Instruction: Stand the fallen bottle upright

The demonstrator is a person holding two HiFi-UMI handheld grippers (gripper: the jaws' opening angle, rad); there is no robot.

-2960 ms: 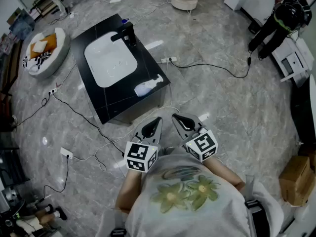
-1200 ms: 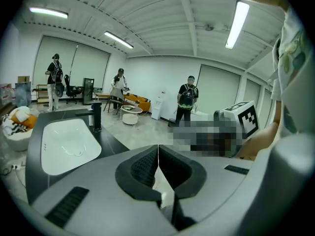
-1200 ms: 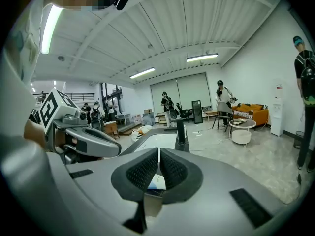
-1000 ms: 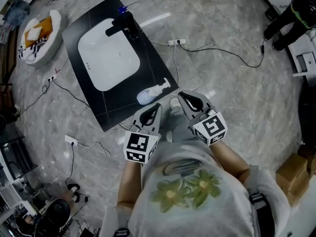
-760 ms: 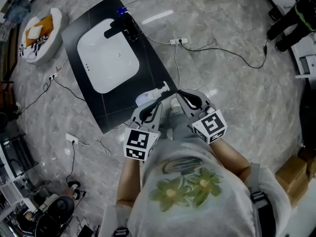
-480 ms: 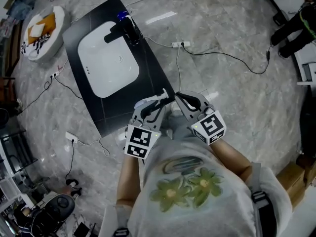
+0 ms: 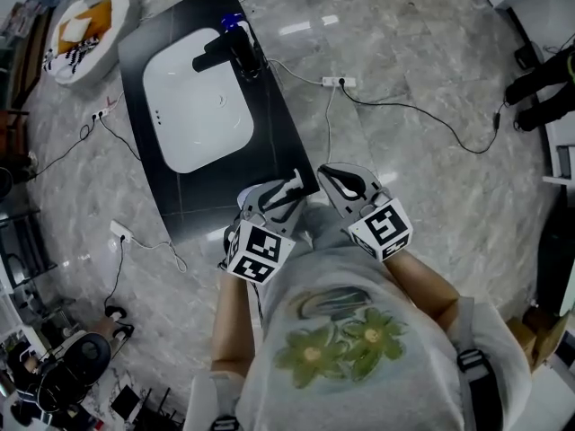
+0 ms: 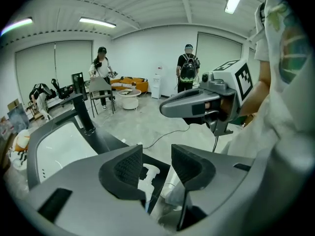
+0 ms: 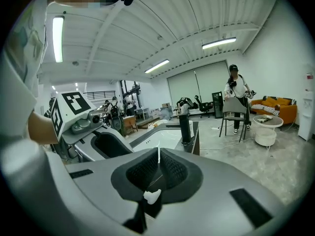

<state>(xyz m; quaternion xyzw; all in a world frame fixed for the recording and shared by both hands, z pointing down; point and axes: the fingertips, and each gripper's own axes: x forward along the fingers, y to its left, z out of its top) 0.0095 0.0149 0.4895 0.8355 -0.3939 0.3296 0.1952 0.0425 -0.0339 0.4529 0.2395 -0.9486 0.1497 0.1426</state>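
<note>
A white pump bottle (image 7: 290, 185) lies on its side at the near right corner of a black counter (image 7: 287, 142), its long axis running diagonally across the corner and its pump head pointing away from the person, toward the counter's right edge. Most of its body is covered in the head view by the left gripper (image 7: 280, 203). That gripper reaches forward and slants down over the bottle, marker cube (image 7: 259, 251) toward the person's chest. Its jaws are opening and stand well apart. In the left gripper view the pump head shows in the gap between them, with neither pad pressing on it (the bottle is straddled, not gripped). The right gripper (image 7: 328, 176) is held out just beside it, past the counter's corner and over the marble floor. Its jaws are closed together, and nothing can be made out between them. Both bare forearms extend side by side from the torso. A white sink (image 7: 198, 97) is set into the counter, a black faucet (image 7: 235, 50) standing at its far end. On the floor to the far left, a round white basket (image 7: 119, 21) holds an orange cushion and a checkered cloth.
</note>
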